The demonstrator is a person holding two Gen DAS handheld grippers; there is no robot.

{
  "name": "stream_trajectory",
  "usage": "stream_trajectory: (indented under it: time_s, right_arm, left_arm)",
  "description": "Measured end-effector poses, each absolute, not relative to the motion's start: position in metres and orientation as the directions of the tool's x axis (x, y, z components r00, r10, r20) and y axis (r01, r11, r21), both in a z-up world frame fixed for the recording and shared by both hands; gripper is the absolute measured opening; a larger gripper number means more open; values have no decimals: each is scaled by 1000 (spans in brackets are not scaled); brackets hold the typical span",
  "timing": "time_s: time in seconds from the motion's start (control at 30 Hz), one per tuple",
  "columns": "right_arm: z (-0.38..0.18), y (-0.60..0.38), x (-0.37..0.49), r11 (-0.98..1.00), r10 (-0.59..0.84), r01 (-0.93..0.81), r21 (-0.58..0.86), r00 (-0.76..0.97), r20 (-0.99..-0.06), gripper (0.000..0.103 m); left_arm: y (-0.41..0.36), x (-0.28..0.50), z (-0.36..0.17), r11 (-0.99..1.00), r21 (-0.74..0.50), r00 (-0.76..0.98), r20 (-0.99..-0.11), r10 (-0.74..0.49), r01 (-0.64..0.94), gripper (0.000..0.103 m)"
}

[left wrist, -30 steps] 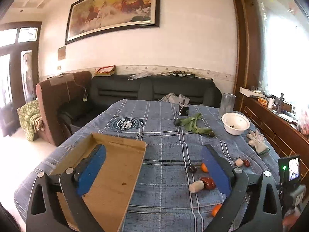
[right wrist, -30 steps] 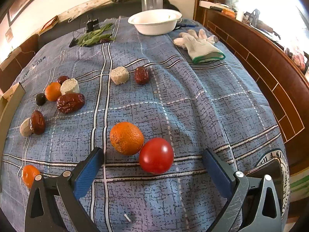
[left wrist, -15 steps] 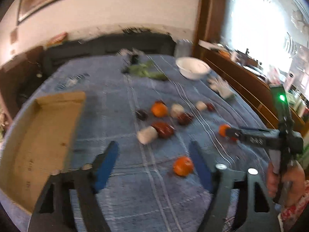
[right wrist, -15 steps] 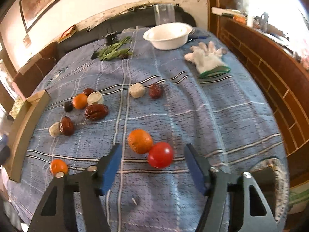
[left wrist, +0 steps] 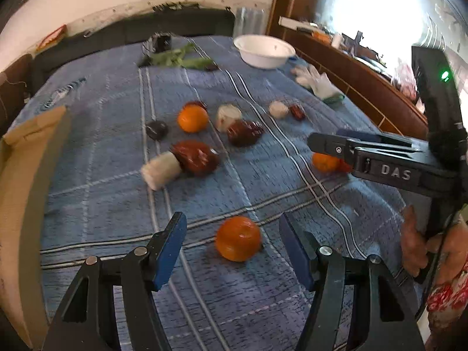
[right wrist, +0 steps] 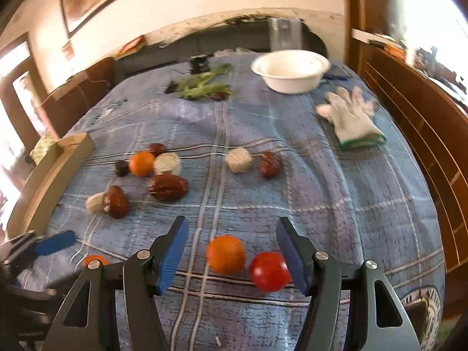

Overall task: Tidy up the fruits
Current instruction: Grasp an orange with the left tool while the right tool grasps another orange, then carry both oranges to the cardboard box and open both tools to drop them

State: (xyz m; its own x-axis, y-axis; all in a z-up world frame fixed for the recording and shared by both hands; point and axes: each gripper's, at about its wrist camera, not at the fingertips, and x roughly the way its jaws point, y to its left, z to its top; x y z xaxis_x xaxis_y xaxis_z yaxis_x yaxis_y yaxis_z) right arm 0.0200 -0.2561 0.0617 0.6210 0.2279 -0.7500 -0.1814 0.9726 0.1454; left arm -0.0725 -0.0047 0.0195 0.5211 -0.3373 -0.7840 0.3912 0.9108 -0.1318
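Cardboard tray (left wrist: 26, 181) at far left edge of bench (right wrist: 336, 204), open side up, nothing seen in it.

Left gripper (left wrist: 232, 247): jaws released, spread wide, 1 small orange (left wrist: 238, 242) lying on the cloth between them, not touched.

Middle of bench: scattered dates (right wrist: 168, 187), pale cut pieces, another orange (right wrist: 142, 163), all loose.

Right gripper (right wrist: 232, 251): jaws released, bracketing a larger orange (right wrist: 225, 254) and a tomato (right wrist: 269, 271); tomato sits just beside the right pad.

Handling, judged: oranges light, firm, round, liable to roll; grip across the widest part. Tomato smooth, soft-skinned; light squeeze only.

Room: open cloth between fruit and tray. White bowl (right wrist: 291, 70) and glove (right wrist: 351, 120) lie well apart at the far right. Wooden ledge borders the right edge.
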Motion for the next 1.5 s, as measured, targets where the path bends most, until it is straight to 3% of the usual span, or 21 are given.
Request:
stream_trajectory:
  time_s: [0.07, 0.13, 0.27, 0.33, 0.43, 0.53, 0.73, 0.87, 1.0, 1.17, 1.5]
  right_arm:
    - [60, -249, 19, 965, 244, -227, 130, 607, -757, 67]
    - [55, -242, 21, 964, 230, -249, 96, 591, -773, 67]
    - [47, -240, 25, 964, 199, -260, 52, 578, -792, 62]
    - [45, -239, 27, 962, 209, -266, 66, 557, -804, 47]
    - [40, -233, 26, 966, 137, -257, -13, 557, -819, 37]
    - [42, -235, 22, 968, 147, -253, 5, 548, -823, 28]
    - [61, -232, 10, 967, 184, -252, 45, 566, -803, 28]
    - [87, -211, 1, 945, 287, -299, 130, 573, -768, 28]
    - [115, -164, -5, 874, 463, -411, 261, 539, -704, 28]
    - [130, -66, -10, 718, 665, -573, 396, 394, -635, 29]
    - [79, 97, -37, 612, 649, -714, 341, 207, -732, 29]
  left_arm:
    - [-7, -71, 16, 908, -138, 506, -792, -342, 396, 53]
    - [-6, -67, 10, 905, -164, 475, -806, -353, 394, 32]
    - [-3, -66, 10, 905, -184, 475, -801, -364, 383, 32]
    - [-5, -68, 10, 907, -171, 480, -803, -354, 384, 32]
    - [-8, -69, 11, 910, -153, 488, -803, -342, 386, 30]
    - [1, -70, 16, 913, -184, 502, -787, -359, 365, 29]
    - [43, -80, 51, 925, -217, 586, -722, -367, 312, 30]
    - [89, -89, 77, 949, -208, 661, -682, -314, 236, 30]
    - [171, -100, 92, 979, -194, 727, -664, -175, 58, 30]
    - [267, -109, 76, 965, -186, 707, -708, 0, -186, 30]
    - [330, -106, 35, 931, -149, 617, -781, 97, -334, 30]
